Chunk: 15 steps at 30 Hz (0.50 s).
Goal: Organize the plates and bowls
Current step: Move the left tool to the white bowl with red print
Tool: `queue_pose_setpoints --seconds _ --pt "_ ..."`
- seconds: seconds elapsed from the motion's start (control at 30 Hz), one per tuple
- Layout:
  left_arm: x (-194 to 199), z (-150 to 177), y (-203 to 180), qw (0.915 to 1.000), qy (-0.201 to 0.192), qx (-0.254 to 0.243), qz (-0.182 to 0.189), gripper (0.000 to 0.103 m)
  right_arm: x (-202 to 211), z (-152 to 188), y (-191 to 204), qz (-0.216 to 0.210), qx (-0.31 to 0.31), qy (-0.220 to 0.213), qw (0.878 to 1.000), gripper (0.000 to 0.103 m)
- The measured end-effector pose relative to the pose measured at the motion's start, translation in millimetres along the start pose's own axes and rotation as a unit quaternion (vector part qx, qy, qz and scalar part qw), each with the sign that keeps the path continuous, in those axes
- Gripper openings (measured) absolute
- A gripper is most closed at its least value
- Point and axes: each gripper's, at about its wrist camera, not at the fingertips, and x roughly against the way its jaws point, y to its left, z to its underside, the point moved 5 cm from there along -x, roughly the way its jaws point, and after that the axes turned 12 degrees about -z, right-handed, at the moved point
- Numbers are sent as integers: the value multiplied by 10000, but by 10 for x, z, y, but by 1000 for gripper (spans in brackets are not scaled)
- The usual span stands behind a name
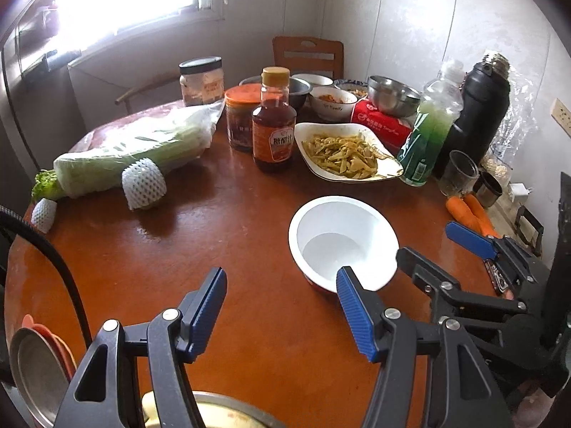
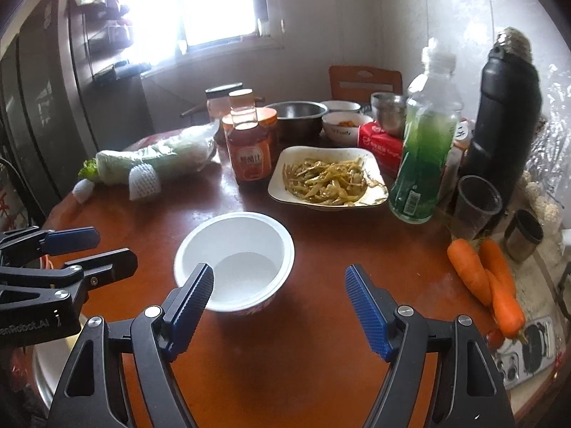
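Approaching the white bowl, which is sitting empty mid-tabletop, I am carrying my right tongs and left tongs open and empty. Right fingers should be straddling the near rim squarely, since thin plastic may be tipping.

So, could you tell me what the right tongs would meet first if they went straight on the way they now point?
Probably the empty white bowl, just ahead of the open right tongs and slightly left of their line; depth is hard to judge.

sauce bottle, wrapped cabbage, carrots, green drink bottle
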Motion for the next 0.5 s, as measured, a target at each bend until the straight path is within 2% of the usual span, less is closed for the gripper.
queue_pose_setpoints --seconds 0.27,0.5 --pt "-302 -61 -44 9993 378 14 2 64 -443 36 -165 -108 -25 537 9985 78" --pt "-466 -79 -12 9982 591 95 1 64 -676 55 -109 -415 103 772 9961 78"
